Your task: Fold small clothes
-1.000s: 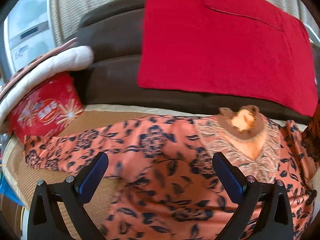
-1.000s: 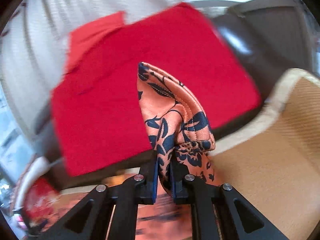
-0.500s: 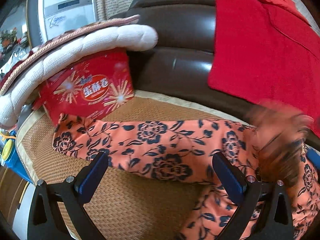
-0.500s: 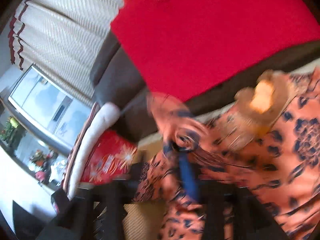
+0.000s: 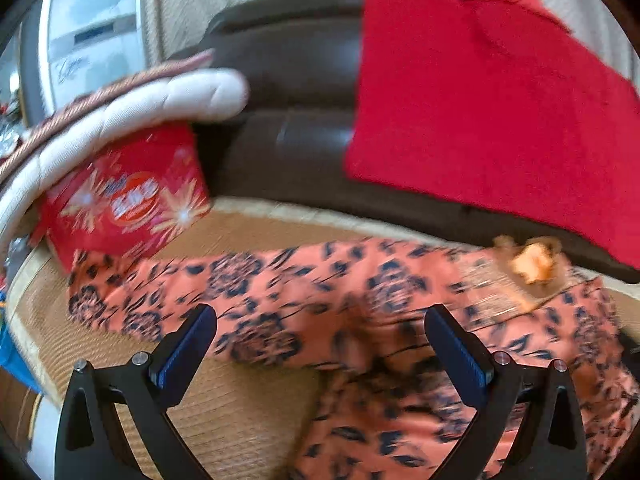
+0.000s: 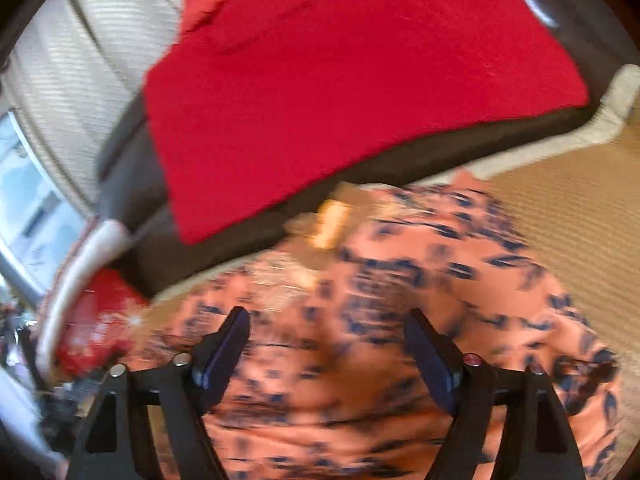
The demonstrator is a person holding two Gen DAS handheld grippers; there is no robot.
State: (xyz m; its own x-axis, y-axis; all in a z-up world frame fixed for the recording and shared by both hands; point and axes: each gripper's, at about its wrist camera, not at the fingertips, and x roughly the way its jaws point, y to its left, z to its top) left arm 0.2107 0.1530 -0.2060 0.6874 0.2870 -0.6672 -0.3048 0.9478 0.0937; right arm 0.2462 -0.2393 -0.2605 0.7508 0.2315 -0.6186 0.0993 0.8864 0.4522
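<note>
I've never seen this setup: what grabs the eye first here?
The big bright red cloth draped over the dark brown sofa back dominates. Below it, the orange blouse with navy flowers sprawls across the woven tan mat, and a red printed box sits far left.

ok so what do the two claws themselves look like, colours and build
The left claw and the right claw look alike: two matte black fingers with triangular cutouts, silver round screw heads near the joints, and flat dark blue ribbed pads on the inner faces. No cables, markings or sleeves show.
</note>
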